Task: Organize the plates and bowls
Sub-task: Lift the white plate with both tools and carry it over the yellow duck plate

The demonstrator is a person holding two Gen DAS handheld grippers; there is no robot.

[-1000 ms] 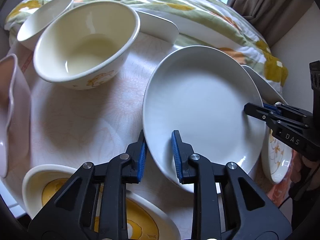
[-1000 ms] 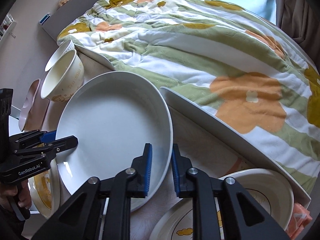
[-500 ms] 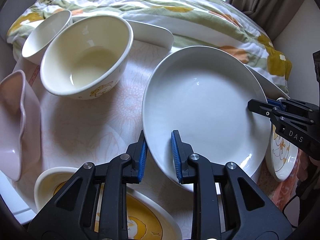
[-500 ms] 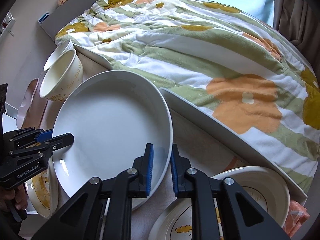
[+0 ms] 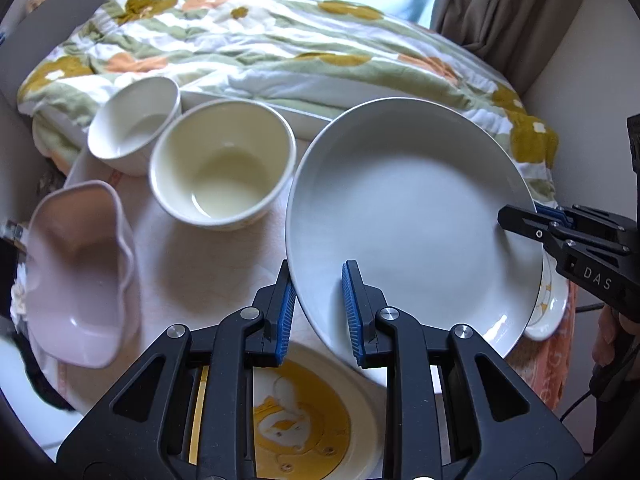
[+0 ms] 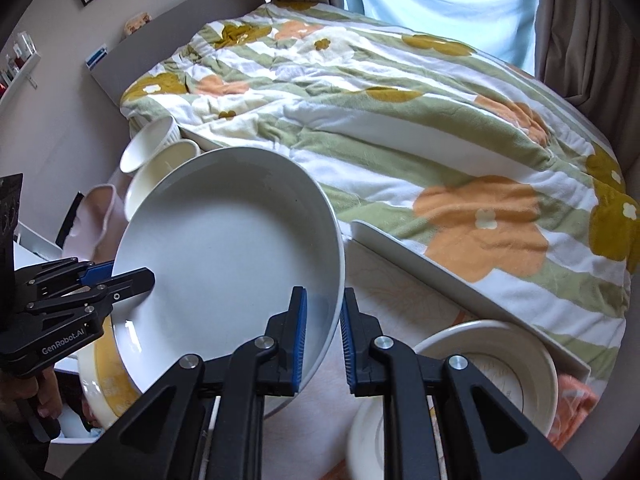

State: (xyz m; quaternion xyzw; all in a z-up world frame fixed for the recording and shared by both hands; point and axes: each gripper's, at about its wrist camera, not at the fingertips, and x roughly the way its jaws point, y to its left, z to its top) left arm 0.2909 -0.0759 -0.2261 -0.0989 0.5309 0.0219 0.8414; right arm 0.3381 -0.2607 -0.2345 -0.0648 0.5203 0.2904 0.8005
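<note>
While the left gripper (image 5: 318, 312) pinches its near rim at lower centre, the white plate (image 5: 408, 216) fills the frame's right half. Seen from the right wrist, the right gripper (image 6: 323, 340) clamps the plate's (image 6: 228, 264) rim, centre-left.

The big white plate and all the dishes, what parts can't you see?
- Yellow plate: in the left wrist view the left gripper covers much of its picture.
- Patterned plate: mostly hidden behind the big white plate.
- Pink bowl: blurred in the left wrist view.
- Cream bowl: in the right wrist view, mostly behind the white plate.
</note>
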